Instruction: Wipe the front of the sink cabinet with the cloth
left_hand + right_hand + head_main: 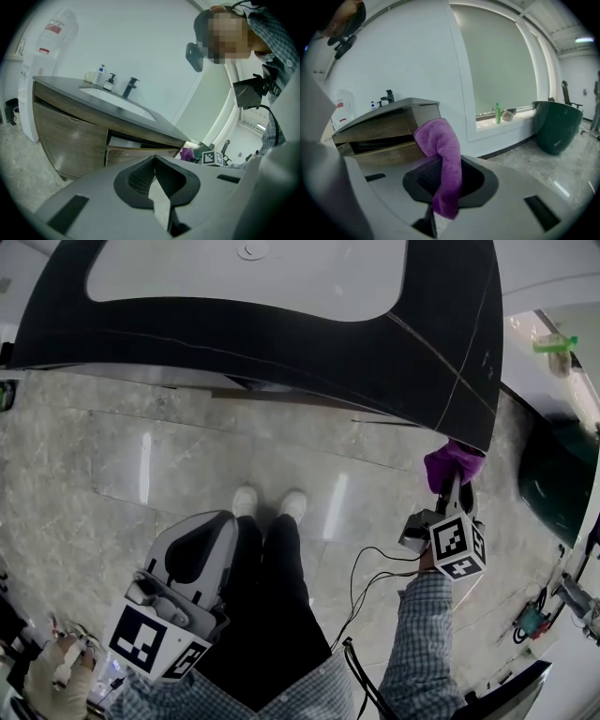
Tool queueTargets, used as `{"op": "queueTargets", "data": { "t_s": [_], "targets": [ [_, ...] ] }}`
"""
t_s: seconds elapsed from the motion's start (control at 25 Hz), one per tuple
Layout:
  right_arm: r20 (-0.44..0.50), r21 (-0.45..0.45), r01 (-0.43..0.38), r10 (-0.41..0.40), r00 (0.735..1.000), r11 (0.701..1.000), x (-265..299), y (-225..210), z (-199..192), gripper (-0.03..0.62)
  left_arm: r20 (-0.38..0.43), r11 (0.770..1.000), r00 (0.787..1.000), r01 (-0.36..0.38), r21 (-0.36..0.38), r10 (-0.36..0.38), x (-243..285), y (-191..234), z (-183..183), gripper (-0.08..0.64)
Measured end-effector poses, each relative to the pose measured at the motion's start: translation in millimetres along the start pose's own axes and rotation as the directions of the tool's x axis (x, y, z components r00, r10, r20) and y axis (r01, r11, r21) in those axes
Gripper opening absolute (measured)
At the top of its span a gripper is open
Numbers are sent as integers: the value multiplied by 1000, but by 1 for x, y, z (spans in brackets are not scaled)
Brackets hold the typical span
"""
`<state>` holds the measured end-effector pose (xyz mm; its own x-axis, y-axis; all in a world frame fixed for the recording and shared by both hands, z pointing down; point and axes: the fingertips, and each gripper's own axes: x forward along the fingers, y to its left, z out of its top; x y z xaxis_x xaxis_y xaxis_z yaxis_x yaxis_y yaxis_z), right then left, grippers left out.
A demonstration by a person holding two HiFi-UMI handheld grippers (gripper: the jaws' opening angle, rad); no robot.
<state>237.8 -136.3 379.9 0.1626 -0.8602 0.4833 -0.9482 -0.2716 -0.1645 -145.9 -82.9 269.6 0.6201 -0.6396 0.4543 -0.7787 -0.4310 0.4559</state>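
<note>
The sink cabinet (70,140) has wood-grain fronts under a dark countertop (281,334) with a white basin. One drawer stands slightly out. My right gripper (452,482) is shut on a purple cloth (453,463) at the cabinet's right end, close to the front (379,129). In the right gripper view the cloth (443,154) rises from between the jaws and folds over toward the cabinet. My left gripper (208,526) hangs low beside the person's legs, well back from the cabinet. Its jaws (154,161) meet with nothing between them. The cloth (187,153) also shows small in the left gripper view.
A dark green tub (555,124) stands on the floor to the right. A green bottle (498,113) sits on the window sill. A water dispenser (40,70) stands left of the cabinet. Soap bottles (100,75) and a black faucet (130,86) are on the countertop. Cables (370,577) trail over the marble floor.
</note>
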Motion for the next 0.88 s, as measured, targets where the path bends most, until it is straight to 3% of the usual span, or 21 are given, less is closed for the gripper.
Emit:
{"op": "queueTargets", "data": {
  "t_s": [0.28,0.56,0.88],
  "targets": [
    [15,92,70,-72,997,993,19,-1,-22,77,-2,1000,1000,-18,-2,18,-5,8,-3,11],
    [38,-58,-23,25,999,998,30,55,-19,77,-8,999,999,-42,-22,42,-13,20,-10,11],
    [49,-73,-66,70,996,995,28,80,-17,77,4,999,999,-40,-28,40,-21,23,-6,11]
  ]
}}
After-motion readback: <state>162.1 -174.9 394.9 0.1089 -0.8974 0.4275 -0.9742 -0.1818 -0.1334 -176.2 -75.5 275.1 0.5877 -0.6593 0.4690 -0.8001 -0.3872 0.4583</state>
